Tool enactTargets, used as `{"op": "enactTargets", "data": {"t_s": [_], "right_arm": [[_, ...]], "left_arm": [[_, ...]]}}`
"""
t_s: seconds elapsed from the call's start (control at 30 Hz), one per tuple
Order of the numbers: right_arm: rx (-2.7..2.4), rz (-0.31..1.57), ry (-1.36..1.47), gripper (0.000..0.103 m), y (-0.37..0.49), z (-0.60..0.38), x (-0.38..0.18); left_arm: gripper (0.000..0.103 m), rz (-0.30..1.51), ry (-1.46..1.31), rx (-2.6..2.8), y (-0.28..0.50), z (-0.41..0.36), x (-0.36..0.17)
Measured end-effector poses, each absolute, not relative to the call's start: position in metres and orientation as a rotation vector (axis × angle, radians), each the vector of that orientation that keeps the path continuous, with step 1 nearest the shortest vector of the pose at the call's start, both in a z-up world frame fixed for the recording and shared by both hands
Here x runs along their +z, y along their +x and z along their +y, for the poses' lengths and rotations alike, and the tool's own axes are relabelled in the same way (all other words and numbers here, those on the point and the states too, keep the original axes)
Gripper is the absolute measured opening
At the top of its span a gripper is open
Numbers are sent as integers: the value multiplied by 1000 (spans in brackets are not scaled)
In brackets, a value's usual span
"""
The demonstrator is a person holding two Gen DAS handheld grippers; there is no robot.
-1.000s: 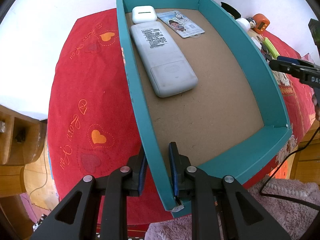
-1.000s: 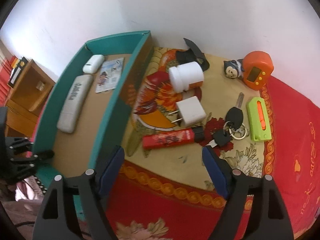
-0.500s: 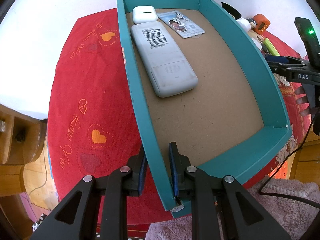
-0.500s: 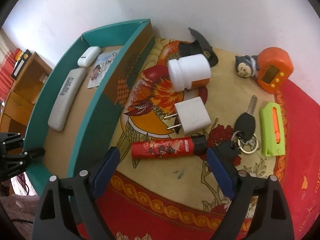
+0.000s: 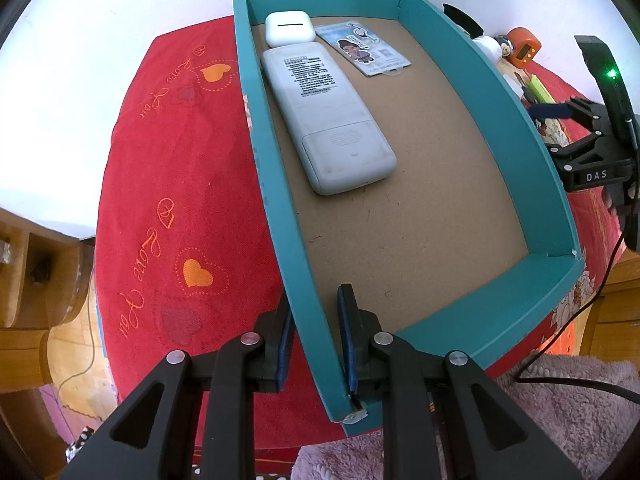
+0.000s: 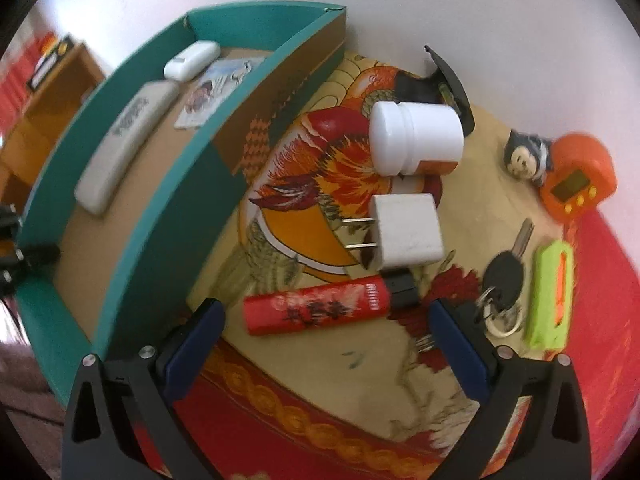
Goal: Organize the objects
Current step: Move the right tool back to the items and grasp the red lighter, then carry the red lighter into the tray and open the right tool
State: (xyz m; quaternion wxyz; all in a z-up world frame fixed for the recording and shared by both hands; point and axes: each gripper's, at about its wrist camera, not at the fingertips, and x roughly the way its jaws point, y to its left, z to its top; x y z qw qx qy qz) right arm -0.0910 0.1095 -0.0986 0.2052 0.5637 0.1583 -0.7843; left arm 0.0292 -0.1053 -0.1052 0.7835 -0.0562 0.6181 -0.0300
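My left gripper (image 5: 316,332) is shut on the near left wall of a teal box (image 5: 280,200). Inside the box lie a white remote (image 5: 328,120), a white earbud case (image 5: 287,28) and a card (image 5: 362,49). My right gripper (image 6: 324,320) is open and empty, its fingers straddling a red lighter (image 6: 316,310) lying on the patterned cloth just ahead. Beyond it lie a white plug adapter (image 6: 404,230) and a white jar (image 6: 416,138) on its side. The right gripper also shows in the left wrist view (image 5: 560,112), outside the box's right wall.
Black keys (image 6: 502,280), a green utility knife (image 6: 550,300), an orange timer (image 6: 578,178) and a small figurine (image 6: 526,158) lie right of the lighter. A black clip (image 6: 448,80) sits by the white wall. The teal box's wall (image 6: 168,208) stands left of the right gripper.
My right gripper has moved forward and down toward the red lighter, which now lies between the open fingers. The left gripper has kept its hold on the box wall.
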Motion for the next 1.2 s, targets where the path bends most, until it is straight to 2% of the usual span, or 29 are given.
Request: {"op": "enactTargets", "data": {"t_s": [0.13, 0.27, 0.33, 0.4, 0.77, 1.07, 1.2], "right_arm": [[-2150, 542, 1525, 103, -93, 112, -95], [-2107, 469, 1575, 101, -99, 119, -95], [-2119, 463, 1576, 96, -99, 121, -91], [-2141, 449, 1556, 83, -96, 123, -85], [-2243, 285, 1538, 83, -76, 139, -64], [-2271, 293, 1513, 83, -52, 133, -43], [-2266, 329, 1463, 83, -74, 108, -38]], "left_arm": [[20, 1332, -134, -50, 30, -105, -105], [20, 1330, -145, -37, 33, -106, -106], [20, 1329, -150, -30, 29, -97, -122], [20, 1329, -157, -22, 23, -101, -122], [20, 1328, -173, 1, 19, -109, -121], [20, 1325, -194, 28, 21, -110, -123], [20, 1323, -206, 42, 23, -114, -126]]}}
